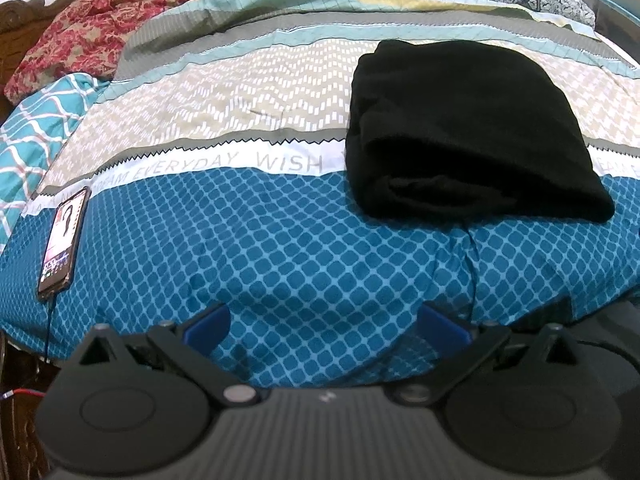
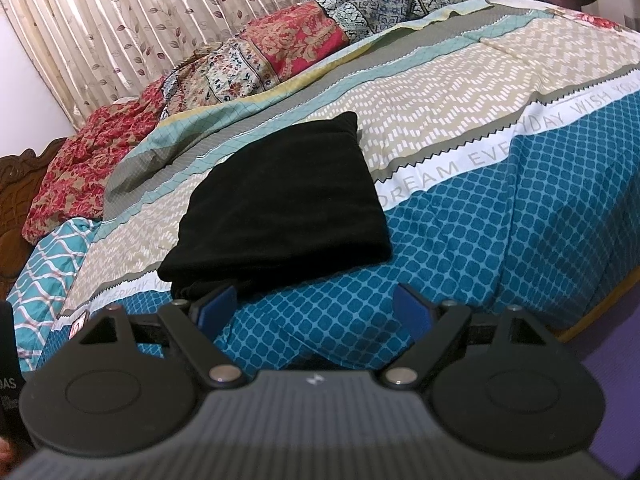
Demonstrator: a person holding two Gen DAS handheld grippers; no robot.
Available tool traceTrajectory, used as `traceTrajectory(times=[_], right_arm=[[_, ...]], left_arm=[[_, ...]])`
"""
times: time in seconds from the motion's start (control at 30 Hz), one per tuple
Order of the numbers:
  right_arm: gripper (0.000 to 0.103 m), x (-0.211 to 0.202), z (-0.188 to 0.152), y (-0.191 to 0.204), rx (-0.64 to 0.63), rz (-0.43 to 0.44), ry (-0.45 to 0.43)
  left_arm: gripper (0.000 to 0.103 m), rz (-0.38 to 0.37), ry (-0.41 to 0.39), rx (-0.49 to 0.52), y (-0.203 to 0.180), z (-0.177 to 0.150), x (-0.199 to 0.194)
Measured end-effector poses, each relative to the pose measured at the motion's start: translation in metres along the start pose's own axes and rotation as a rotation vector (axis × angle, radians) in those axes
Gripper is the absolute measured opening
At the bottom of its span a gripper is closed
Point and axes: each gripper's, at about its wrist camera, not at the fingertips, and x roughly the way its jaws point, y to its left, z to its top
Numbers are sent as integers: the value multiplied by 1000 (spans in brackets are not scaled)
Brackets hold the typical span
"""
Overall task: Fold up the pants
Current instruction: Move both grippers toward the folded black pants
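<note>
The black pants (image 1: pixel 468 128) lie folded into a thick rectangle on the patterned bedspread (image 1: pixel 280 240), to the right in the left wrist view. The same black pants (image 2: pixel 284 200) sit at the centre of the right wrist view. My left gripper (image 1: pixel 326 326) hangs open over the blue chequered part of the spread, short of the pants and left of them, with nothing between its blue pads (image 1: pixel 210 326). Just in front of the bundle's near edge, my right gripper (image 2: pixel 316 306) is open too, its blue pads (image 2: pixel 218 304) apart and holding nothing.
A phone (image 1: pixel 64 236) with a lit screen and a cable lies at the left edge of the bed. Rumpled floral quilts (image 2: pixel 280 52) are heaped along the far side. A carved wooden bed frame (image 2: pixel 16 184) shows at the left, curtains (image 2: pixel 120 20) behind.
</note>
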Motion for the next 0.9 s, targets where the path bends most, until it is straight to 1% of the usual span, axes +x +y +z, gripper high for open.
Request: traceTrajectory(times=[0.17, 0.33, 0.4, 0.47, 0.6, 0.77, 0.9], right_arm=[[87, 0, 1, 3, -18, -1, -5], [87, -6, 13, 14, -83, 7, -31], [87, -7, 21, 19, -103, 7, -32], [87, -10, 33, 25, -127, 7, -28], [88, -17, 52, 34, -146, 5, -32], [95, -28, 56, 40, -125, 22, -72], [95, -30, 50, 38, -63, 21, -95]], left_arm=[[103, 14, -15, 7, 0, 6, -3], [103, 16, -43, -2, 0, 23, -12], [103, 27, -61, 6, -3, 31, -17], [103, 30, -53, 28, -6, 40, -22], [103, 50, -99, 39, -11, 55, -35], [103, 28, -124, 19, -14, 68, -46], [103, 21, -134, 28, -17, 73, -51]])
